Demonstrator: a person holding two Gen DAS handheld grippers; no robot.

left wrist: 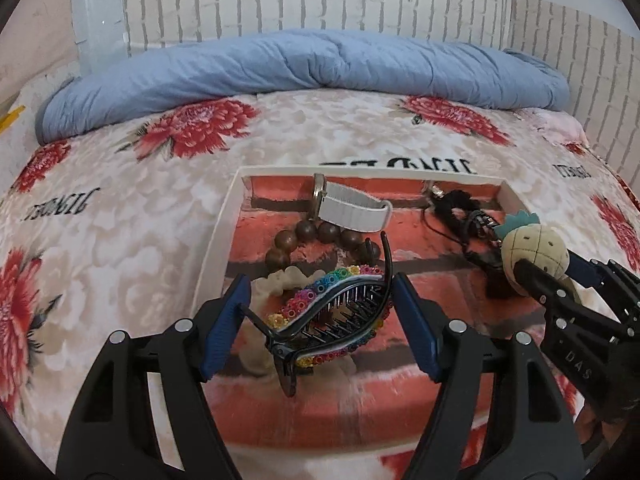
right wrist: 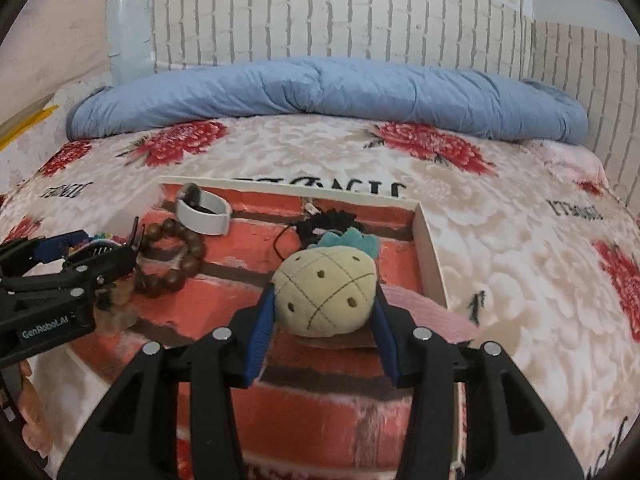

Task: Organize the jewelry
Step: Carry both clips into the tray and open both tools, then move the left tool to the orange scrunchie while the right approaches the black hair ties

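Already the watch strap [left wrist: 352, 210] and beads [left wrist: 316, 240] lie in the tray [left wrist: 218, 236]; the left gripper [left wrist: 320, 316] pinches the hair clip [left wrist: 332, 304], the right gripper [right wrist: 324, 320] squeezes the pineapple toy [right wrist: 326, 292], both waiting to go down

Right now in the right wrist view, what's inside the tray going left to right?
Left gripper with rainbow hair clip → wooden bead bracelet → white band → pineapple plush in the right gripper → tray wall.

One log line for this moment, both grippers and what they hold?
left gripper: shut on hair clip | right gripper: shut on pineapple plush | both over tray | bead bracelet, white band in tray
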